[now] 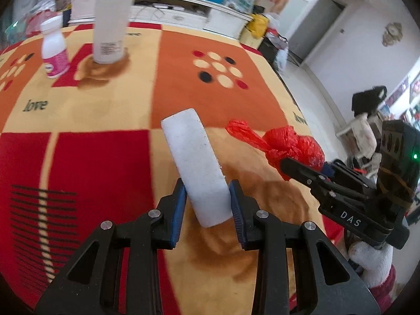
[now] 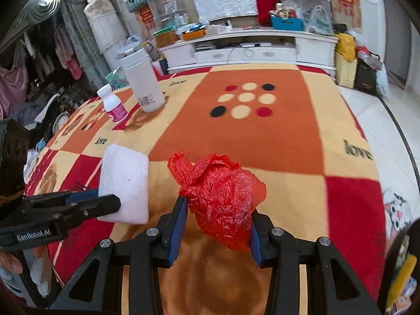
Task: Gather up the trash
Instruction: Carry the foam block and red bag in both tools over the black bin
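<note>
White foam block sits squeezed between the blue fingers of the left gripper, lifted above the counter with its checked blanket. Just beside it, the right gripper pinches a crumpled red plastic bag, fingers closed tight on both sides of it, also up off the blanket. Far back on the counter stand a tall white bottle and, near it, a small pink-and-white bottle. Behind them is a long white cabinet full of things.
</note>
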Available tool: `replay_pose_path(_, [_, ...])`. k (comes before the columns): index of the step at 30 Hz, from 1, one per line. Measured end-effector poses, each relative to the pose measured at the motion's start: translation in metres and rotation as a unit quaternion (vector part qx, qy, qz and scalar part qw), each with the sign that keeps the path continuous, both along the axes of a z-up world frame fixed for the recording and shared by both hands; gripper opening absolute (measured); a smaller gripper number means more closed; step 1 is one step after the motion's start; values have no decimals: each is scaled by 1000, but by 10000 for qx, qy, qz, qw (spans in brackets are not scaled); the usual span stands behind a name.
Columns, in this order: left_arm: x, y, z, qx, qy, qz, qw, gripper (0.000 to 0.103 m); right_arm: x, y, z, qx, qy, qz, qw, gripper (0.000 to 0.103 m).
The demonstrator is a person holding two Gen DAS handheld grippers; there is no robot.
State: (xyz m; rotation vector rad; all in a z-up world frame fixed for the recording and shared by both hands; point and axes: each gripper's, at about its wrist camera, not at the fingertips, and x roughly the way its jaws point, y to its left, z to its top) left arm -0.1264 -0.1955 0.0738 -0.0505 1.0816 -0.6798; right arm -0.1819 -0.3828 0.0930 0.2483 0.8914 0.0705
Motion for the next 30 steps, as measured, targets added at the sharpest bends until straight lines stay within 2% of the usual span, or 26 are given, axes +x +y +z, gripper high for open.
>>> replay_pose_path(11, [-42, -52, 7, -42, -94, -523, 9986, 31, -47, -37, 4, 26, -20, -476, 9989, 41])
replay_pose_path(30, [-83, -145, 14, -152, -172, -1402, 9899, 31, -110, -128, 8, 30, 7, -1482, 9889, 41])
